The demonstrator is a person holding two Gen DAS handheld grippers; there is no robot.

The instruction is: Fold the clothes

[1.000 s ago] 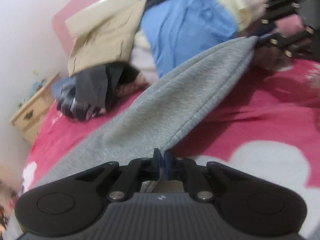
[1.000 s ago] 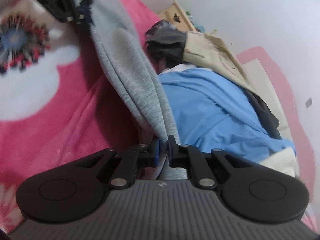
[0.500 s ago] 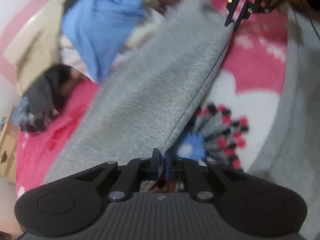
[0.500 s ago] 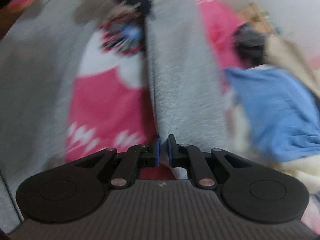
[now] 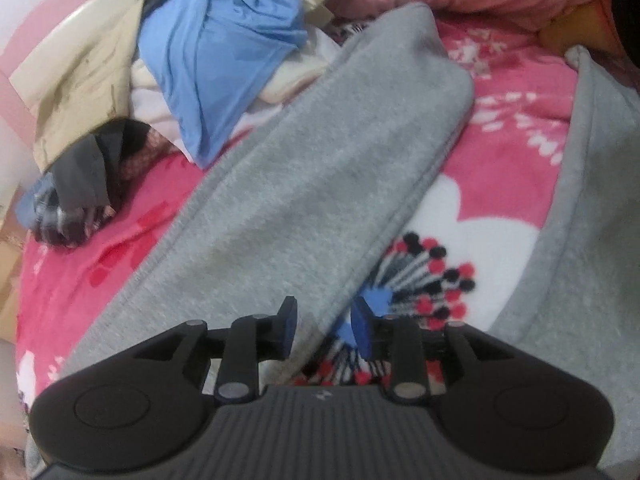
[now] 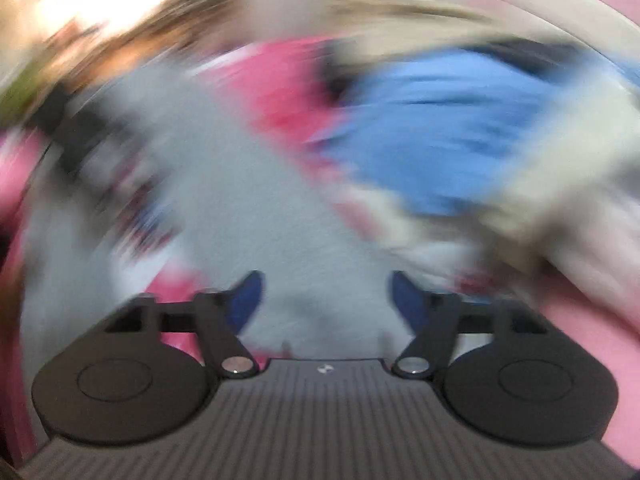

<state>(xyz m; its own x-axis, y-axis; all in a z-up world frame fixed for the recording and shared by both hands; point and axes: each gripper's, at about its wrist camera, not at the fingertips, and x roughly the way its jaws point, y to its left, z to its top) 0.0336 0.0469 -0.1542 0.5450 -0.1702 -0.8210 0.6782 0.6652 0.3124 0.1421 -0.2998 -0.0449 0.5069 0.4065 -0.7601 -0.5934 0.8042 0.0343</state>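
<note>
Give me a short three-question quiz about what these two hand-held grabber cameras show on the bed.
1. True or false: the left gripper is clamped tight on the grey garment.
2. Which garment lies on the clothes pile beyond the grey one: A green, B blue, C orange?
3. Fill in: the right wrist view is too ____ to show fine detail.

Key
1. False: its jaws are opening, with the grey hem between them.
2. B, the blue garment.
3. Blurred; the right gripper shows jaws opening wide.
</note>
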